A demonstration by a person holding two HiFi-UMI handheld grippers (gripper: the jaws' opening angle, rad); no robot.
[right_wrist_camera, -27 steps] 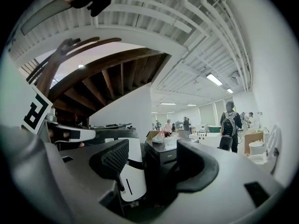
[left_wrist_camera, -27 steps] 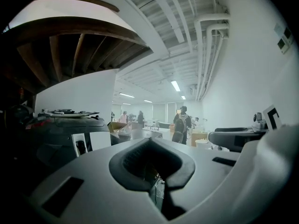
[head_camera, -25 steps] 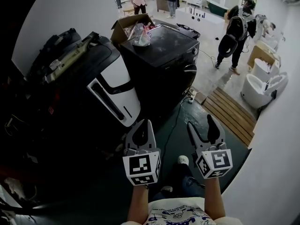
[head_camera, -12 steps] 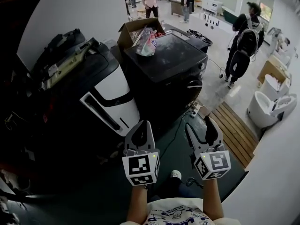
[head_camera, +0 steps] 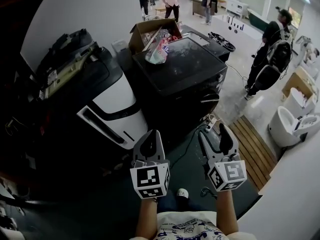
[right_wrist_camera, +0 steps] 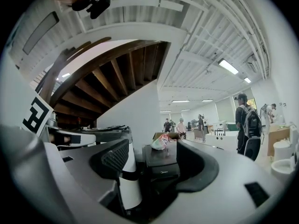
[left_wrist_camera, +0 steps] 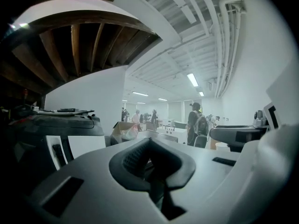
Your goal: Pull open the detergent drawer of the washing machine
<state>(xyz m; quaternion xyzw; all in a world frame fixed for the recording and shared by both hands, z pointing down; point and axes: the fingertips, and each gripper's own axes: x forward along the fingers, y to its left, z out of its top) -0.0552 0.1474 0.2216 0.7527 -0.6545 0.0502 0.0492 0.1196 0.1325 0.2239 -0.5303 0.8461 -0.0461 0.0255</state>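
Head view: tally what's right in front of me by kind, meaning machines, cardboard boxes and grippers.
Machines: 2 (black washing machine, white-fronted machine)
Cardboard boxes: 1 (cardboard box)
Grippers: 2 (left gripper, jaws together; right gripper, jaws apart)
Total: 5

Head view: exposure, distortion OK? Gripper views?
Head view: heavy fisheye, black corners, left side underexposed, sheen on the glossy black washing machine top. Left gripper view: grey left tool soft, ceiling strip lights bright. Right gripper view: same bowing, dark rim.
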